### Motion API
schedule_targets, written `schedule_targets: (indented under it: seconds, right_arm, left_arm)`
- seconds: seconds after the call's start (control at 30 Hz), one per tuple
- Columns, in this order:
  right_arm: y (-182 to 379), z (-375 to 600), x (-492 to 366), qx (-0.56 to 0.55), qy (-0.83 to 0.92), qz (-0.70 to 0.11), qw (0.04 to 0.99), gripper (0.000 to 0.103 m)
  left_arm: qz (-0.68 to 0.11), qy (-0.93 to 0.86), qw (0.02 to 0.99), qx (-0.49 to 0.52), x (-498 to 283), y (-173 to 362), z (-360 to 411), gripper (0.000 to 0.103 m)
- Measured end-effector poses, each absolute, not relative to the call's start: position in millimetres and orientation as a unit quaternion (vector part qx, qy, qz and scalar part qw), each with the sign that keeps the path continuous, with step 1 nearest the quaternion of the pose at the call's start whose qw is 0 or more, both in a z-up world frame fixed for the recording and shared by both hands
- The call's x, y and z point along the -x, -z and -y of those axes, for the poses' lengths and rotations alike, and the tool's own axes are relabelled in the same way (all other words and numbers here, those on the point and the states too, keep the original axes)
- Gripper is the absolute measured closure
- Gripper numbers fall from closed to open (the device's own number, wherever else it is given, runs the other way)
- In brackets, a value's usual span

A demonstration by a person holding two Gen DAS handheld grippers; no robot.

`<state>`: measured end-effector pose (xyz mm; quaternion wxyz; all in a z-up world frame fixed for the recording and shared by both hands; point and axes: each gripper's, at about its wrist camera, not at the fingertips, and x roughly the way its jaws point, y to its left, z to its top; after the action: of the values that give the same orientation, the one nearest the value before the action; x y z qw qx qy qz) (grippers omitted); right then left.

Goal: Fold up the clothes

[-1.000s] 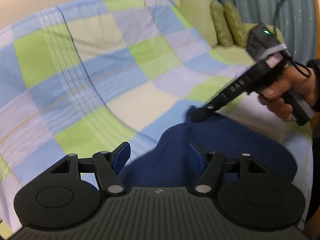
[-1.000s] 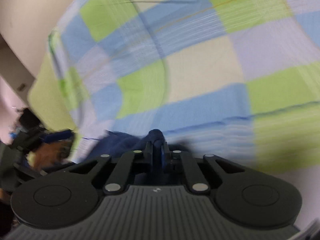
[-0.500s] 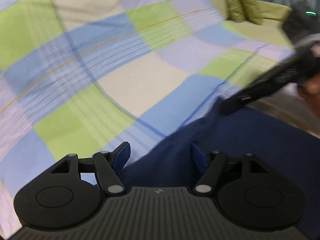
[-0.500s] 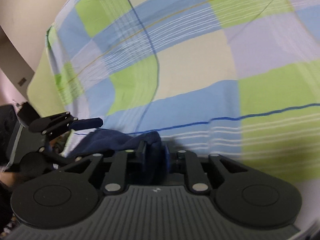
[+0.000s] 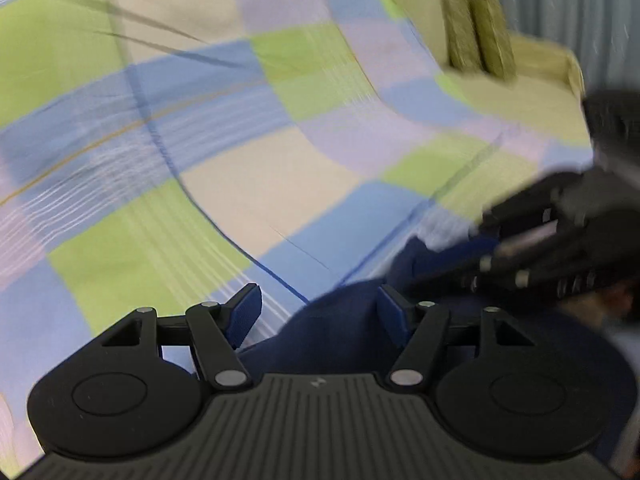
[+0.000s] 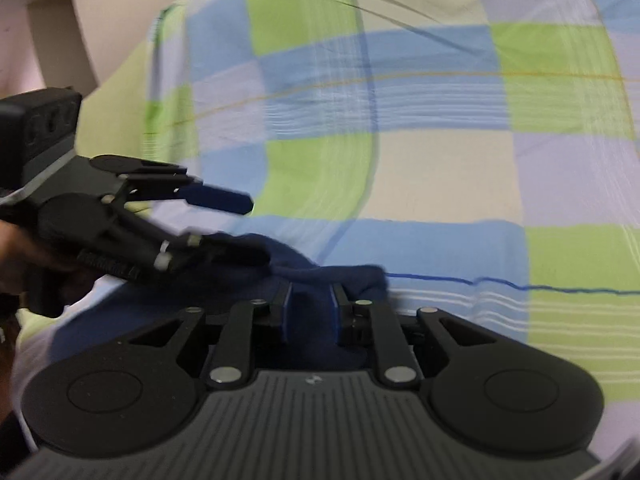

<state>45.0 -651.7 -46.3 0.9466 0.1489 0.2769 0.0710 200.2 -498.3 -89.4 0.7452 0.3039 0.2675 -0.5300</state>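
Note:
A navy garment (image 5: 340, 332) lies bunched on a checked bedsheet (image 5: 260, 184). My left gripper (image 5: 316, 300) hangs open over its near edge; the right pad is above the cloth and the left pad above the sheet, neither pressing. The right wrist view shows that left gripper (image 6: 244, 226) at the left, jaws apart just above the garment (image 6: 304, 268). My right gripper (image 6: 310, 296) has a thick fold of navy cloth between its narrow-set pads, and its jaws are closing. In the left wrist view the right gripper (image 5: 436, 260) is blurred at the right, tips on the garment's far corner.
The blue, green and cream checked bedsheet (image 6: 440, 176) covers the whole bed. Two green pillows (image 5: 476, 28) stand at the far end before a grey curtain (image 5: 560, 0). A hand (image 5: 616, 300) holds the right gripper's handle. A pale wall (image 6: 40, 20) borders the bed's left side.
My left gripper has dropped closer to the garment, still open. The two grippers have come nearer to each other. My right gripper's pads, pinched tight before, now stand a little apart around the fold.

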Motion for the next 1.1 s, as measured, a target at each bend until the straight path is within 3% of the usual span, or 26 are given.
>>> schedule_targets:
  seconds: [0.1, 0.2, 0.43, 0.63, 0.7, 0.83, 1.1]
  right_arm:
    - [47.4, 655.5, -36.2, -0.156, -0.061, -0.283, 0.944, 0.091]
    - [42.7, 657.9, -19.8, -0.161, -0.053, -0.282, 0.944, 0.089]
    - [16.6, 642.1, 24.4, -0.172, -0.07, -0.226, 0.956, 0.088]
    - [37.0, 608.6, 44.1, -0.132, -0.092, -0.249, 0.955, 0.088]
    - [43.2, 615.6, 52.8, -0.143, -0.085, -0.256, 0.952, 0.088]
    - [35.9, 626.2, 69.9, -0.149, -0.054, -0.269, 0.95, 0.083]
    - [40.0, 640.8, 113.5, -0.253, -0.026, -0.24, 0.937, 0.082]
  left_arm:
    - [-0.279, 0.52, 0.75, -0.3, -216.8, 94.4, 502.3, 0.031]
    - [-0.272, 0.472, 0.779, -0.31, -227.7, 86.5, 495.1, 0.051]
    - [-0.265, 0.474, 0.807, -0.233, -222.7, 47.6, 421.4, 0.046]
    - [-0.262, 0.434, 0.812, -0.289, -209.0, 83.7, 385.1, 0.04]
    - [-0.284, 0.431, 0.82, -0.248, -219.2, 82.1, 370.2, 0.037]
    - [-0.262, 0.406, 0.831, -0.277, -212.3, 67.6, 358.4, 0.038]
    - [-0.233, 0.421, 0.841, -0.247, -155.7, 29.8, 338.9, 0.039]
